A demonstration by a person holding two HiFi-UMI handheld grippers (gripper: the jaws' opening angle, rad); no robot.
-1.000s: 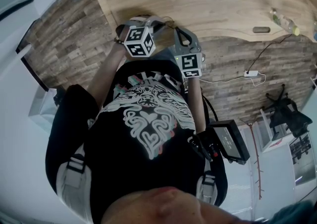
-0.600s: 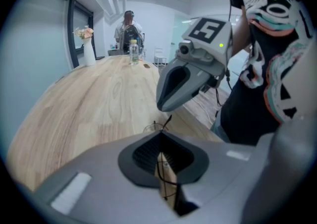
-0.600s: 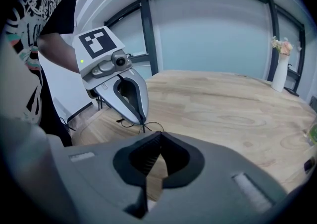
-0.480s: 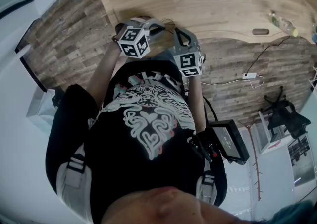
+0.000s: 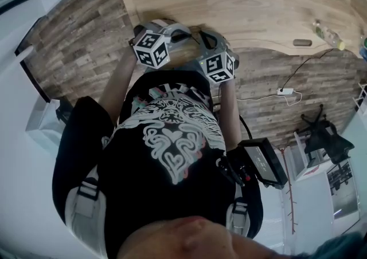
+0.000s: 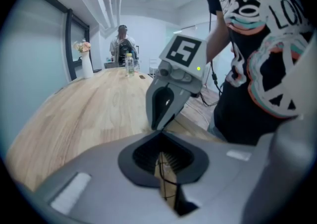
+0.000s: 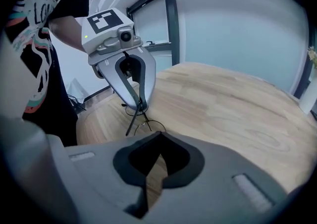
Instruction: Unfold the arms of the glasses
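Observation:
Thin black wire-framed glasses hang just above the near edge of the wooden table. My left gripper is shut on the frame, and one arm slants down to the left below it. In the left gripper view the wire shows in the slit of the left gripper. My right gripper faces it tip to tip and is shut; its own view shows only wood in the slit. In the head view both grippers meet at the table edge in front of the person's chest.
At the table's far end stand a vase with flowers and a bottle, with a person behind them. A small dark object lies near the table edge. A white adapter with its cable lies on the plank floor.
Both grippers have drifted a little towards the table. The left cube has moved left, and the right cube has risen and turned slightly. The jaws stay together.

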